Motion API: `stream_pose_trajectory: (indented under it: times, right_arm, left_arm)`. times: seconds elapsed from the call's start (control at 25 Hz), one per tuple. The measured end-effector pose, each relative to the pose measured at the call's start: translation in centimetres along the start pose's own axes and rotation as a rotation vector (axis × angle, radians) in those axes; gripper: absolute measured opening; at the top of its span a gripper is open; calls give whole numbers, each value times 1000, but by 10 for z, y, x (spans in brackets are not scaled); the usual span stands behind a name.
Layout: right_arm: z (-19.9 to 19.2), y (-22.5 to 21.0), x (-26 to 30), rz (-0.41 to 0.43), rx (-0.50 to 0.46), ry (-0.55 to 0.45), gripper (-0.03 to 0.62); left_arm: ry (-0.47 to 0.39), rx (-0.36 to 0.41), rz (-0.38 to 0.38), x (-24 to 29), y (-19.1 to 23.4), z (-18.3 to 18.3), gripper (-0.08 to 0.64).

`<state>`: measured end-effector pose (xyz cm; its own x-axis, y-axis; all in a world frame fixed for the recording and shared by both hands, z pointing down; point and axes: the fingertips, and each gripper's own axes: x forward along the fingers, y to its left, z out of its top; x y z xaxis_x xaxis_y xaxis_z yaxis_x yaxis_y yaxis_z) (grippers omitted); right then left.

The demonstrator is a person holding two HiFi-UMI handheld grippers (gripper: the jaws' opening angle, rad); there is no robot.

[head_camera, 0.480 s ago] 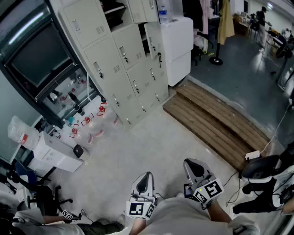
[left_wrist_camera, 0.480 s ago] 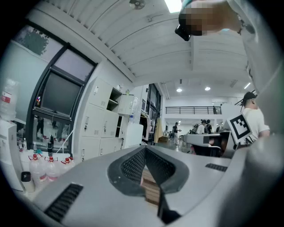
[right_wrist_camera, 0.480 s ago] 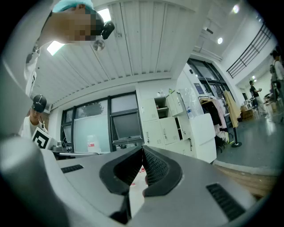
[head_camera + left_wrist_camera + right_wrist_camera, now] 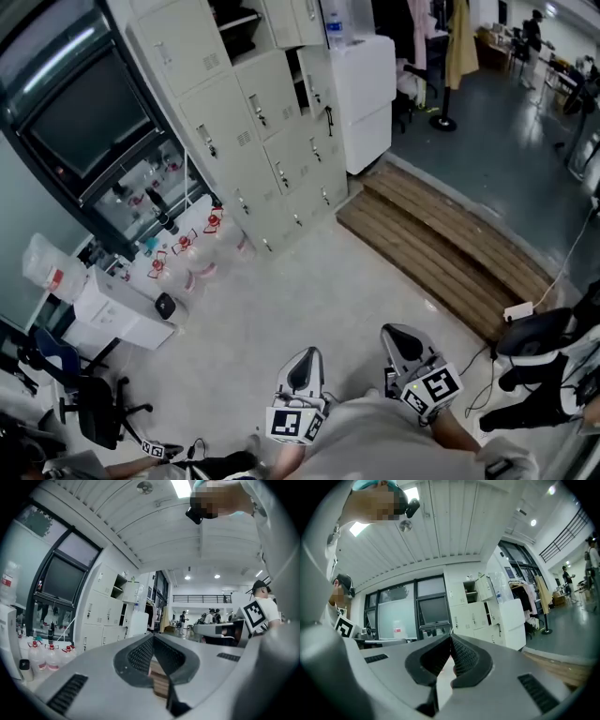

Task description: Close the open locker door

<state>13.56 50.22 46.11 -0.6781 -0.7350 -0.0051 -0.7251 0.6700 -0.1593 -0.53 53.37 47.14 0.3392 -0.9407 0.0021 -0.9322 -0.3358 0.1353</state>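
Observation:
A bank of beige lockers (image 4: pixel 248 122) stands far ahead at the upper left of the head view. One door (image 4: pixel 317 82) on its right side hangs ajar beside a dark gap, and an upper compartment (image 4: pixel 228 21) is open too. Both grippers are held low near my body, far from the lockers. My left gripper (image 4: pixel 302 367) is shut with nothing in it, and so is my right gripper (image 4: pixel 397 337). The left gripper view has the lockers (image 4: pixel 101 616) small beyond the shut left gripper (image 4: pixel 153 637). The right gripper view looks past the shut right gripper (image 4: pixel 451 636) at the lockers (image 4: pixel 480 606).
A white cabinet (image 4: pixel 364 89) stands right of the lockers. A wooden pallet (image 4: pixel 441 248) lies on the floor at the right. Several red-capped bottles (image 4: pixel 192 253) sit by a black-framed glass case (image 4: pixel 80 127). Office chairs (image 4: pixel 539 352) stand at the lower right and lower left.
The whole view has shifted slightly; the lockers sit a little further right and lower in the picture. Both grippers stay shut and low.

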Motion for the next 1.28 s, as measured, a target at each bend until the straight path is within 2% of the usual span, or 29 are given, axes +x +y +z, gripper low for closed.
stream_pose_trajectory:
  times: [0.52, 0.96, 1.28]
  right_arm:
    - [-2, -5, -14, -4, -8, 1, 26]
    - [-9, -25, -16, -1, 3, 33, 28]
    - [-14, -39, 18, -18, -1, 55, 28]
  left_arm:
    - [-3, 26, -7, 1, -14, -1, 8]
    - [1, 21, 28, 11, -20, -2, 8]
    - [20, 21, 57, 33, 10, -3, 8]
